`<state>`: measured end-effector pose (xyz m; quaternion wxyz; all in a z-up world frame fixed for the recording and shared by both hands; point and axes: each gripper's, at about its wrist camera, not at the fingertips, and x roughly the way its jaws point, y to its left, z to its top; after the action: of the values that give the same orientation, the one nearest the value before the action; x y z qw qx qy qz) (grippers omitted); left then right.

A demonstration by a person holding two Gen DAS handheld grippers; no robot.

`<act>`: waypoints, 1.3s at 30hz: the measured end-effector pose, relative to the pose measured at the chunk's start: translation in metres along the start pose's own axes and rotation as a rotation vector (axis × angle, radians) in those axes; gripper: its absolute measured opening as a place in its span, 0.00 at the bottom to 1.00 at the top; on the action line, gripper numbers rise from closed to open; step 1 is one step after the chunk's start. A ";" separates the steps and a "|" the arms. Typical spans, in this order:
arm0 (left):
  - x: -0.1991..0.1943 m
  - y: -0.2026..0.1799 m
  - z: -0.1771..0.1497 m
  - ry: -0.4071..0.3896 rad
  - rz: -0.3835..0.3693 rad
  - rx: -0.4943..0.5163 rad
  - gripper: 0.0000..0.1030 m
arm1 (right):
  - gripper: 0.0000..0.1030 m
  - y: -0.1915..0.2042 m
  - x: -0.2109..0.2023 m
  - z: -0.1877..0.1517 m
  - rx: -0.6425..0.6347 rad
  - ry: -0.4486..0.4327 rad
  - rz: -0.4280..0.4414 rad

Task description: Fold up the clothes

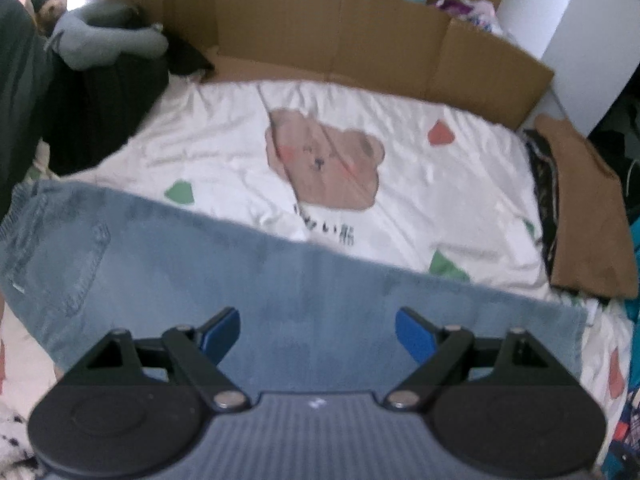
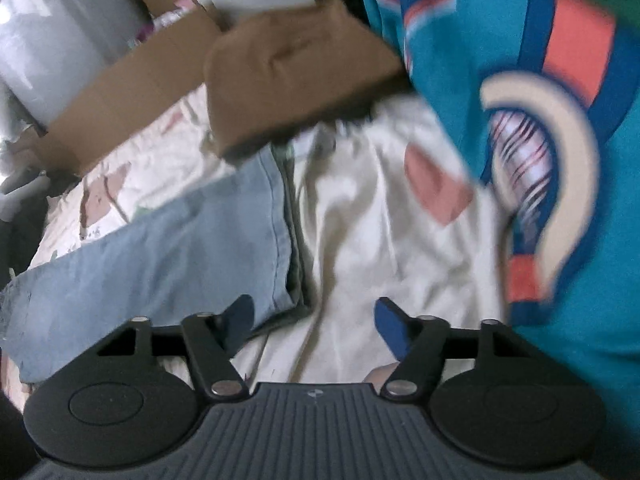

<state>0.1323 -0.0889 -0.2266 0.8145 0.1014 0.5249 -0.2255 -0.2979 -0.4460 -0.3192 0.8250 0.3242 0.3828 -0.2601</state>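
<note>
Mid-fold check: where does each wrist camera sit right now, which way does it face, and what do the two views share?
Left wrist: on the left gripper, looking steeply down over the jeans toward the bear-print sheet and cardboard; only its open jaws show.
Right wrist: on the right gripper, looking down at the jeans' hem end and a teal garment; open jaws, nothing between them.
Shared: jeans, sheet, brown folded cloth, cardboard.
</note>
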 end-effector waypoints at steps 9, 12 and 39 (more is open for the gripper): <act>0.038 0.001 -0.012 0.048 0.023 0.026 0.84 | 0.54 0.005 0.051 -0.010 0.051 0.060 0.094; 0.048 0.002 -0.014 0.058 0.026 0.019 0.84 | 0.54 0.006 0.063 -0.011 0.089 0.076 0.124; 0.068 -0.009 -0.036 0.118 0.028 0.035 0.83 | 0.53 -0.017 0.095 -0.013 0.475 0.035 0.370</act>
<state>0.1229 -0.1001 -0.3030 0.7833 0.1361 0.5665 -0.2167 -0.2612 -0.4645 -0.4078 0.7527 0.5770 0.2596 -0.1819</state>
